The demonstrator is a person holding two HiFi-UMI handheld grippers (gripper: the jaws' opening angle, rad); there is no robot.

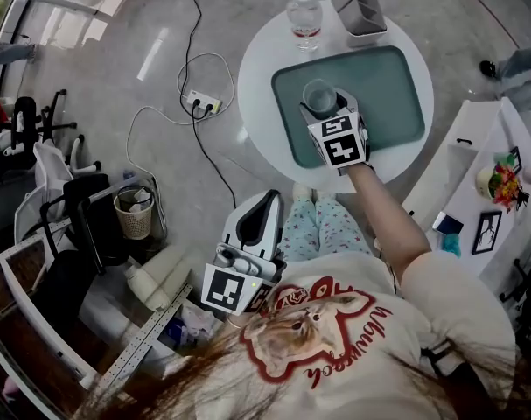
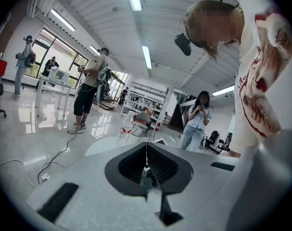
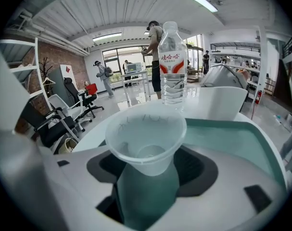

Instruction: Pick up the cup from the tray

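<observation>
Right gripper view showed your right gripper (image 3: 148,174) closed on the cup (image 3: 146,138), a translucent plastic one. A dark pad sat against each side of its lower wall and its rim flared above them. The cup stood over the teal tray (image 3: 242,138); I could not tell whether its base touched it. Faint marks ran under the rim, too pale to read.

From the head view, the cup (image 1: 318,94) sat in the tray's (image 1: 396,86) 10 o'clock part, on the round table (image 1: 256,86). At the cup's 12 o'clock, off the tray, stood a water bottle (image 1: 304,16), and at 1 o'clock a white box (image 1: 366,7). Nothing stood between your right gripper (image 1: 323,110) and the cup.

Only the right gripper view showed the bottle's (image 3: 173,66) red-and-white label, printed 娃哈哈.

Only the head view showed the floor, with a power strip (image 1: 202,103) at the table's 9 o'clock and a basket (image 1: 134,213) at 8 o'clock.

Your left gripper (image 1: 267,201) hung by your lap, well apart from the table. Its own view showed the left gripper (image 2: 146,165) with jaws together on nothing, and people standing across the room, one (image 2: 197,117) holding a phone.
</observation>
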